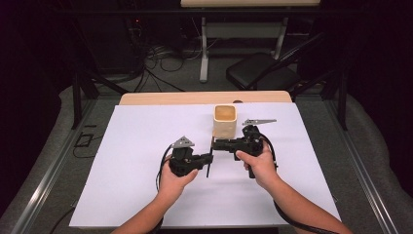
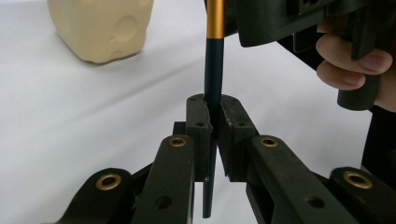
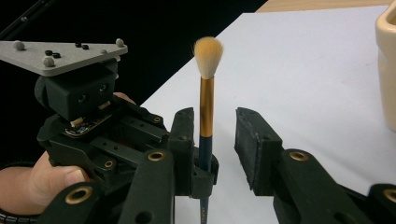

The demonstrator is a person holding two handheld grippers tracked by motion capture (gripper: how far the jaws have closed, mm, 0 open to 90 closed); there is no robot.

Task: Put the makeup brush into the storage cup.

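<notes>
The left hand-held gripper [image 2: 212,121] clamps the brush [image 3: 206,112] upright so the right hand-held gripper's [image 3: 224,140] open jaws can straddle it.

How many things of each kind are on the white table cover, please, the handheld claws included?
Brushes: 1, brush, upright, clamped in the left claw.
Cream cups: 1, cup, standing on the table cover.
Handheld claws: 2, the left one and the right claw, whose jaws stand apart around the brush.
Total: 4.
</notes>
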